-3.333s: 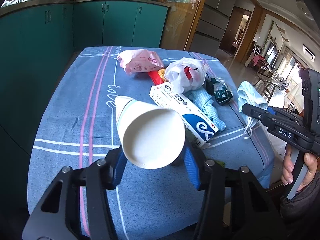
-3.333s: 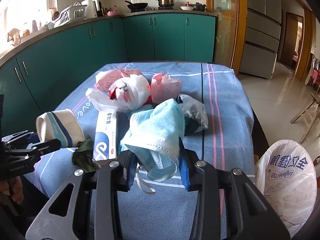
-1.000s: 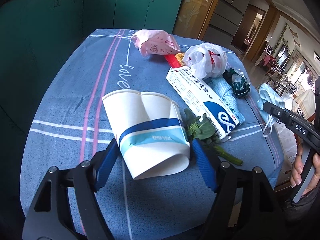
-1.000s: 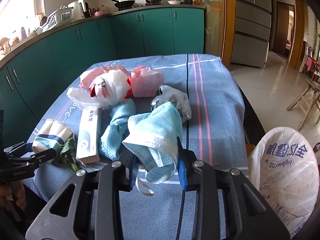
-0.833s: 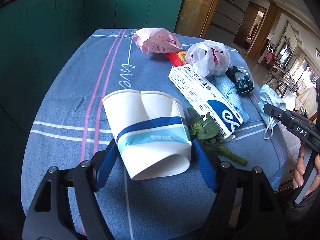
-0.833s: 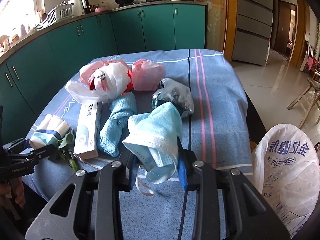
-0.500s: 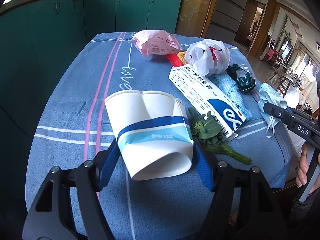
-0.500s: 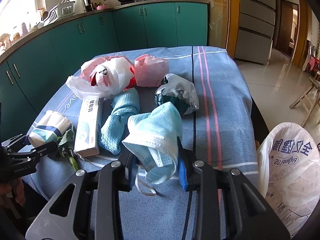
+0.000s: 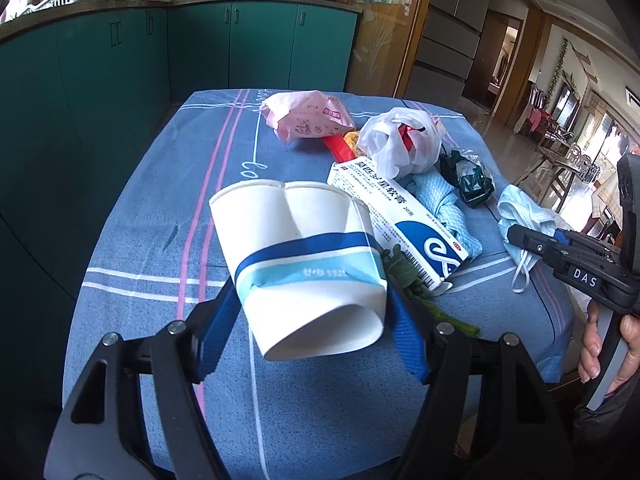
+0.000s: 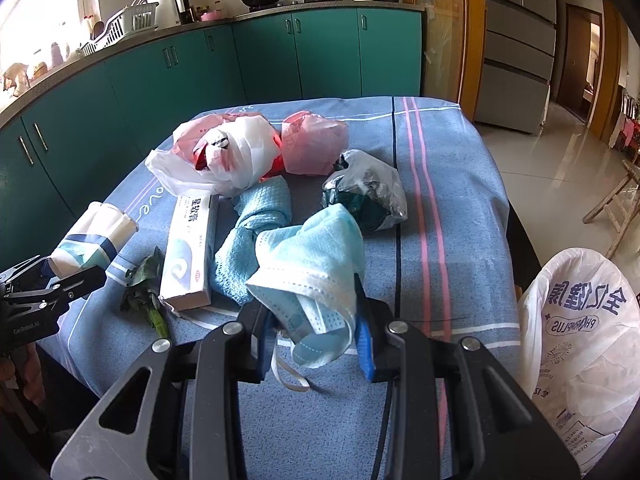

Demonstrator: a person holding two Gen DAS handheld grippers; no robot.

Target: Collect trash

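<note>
Left gripper fingers clamp a creased paper cup, hiding greens behind it. Right gripper pinches a limp blue face mask above the cloth-covered surface; white trash bag cut off at right.

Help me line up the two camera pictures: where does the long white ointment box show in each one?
Left wrist view: the ointment box lies right of centre, just behind the paper cup held in the left tool.
Right wrist view: the box lies left of centre.
Shared landmark: the blue cloth lies against it.
</note>
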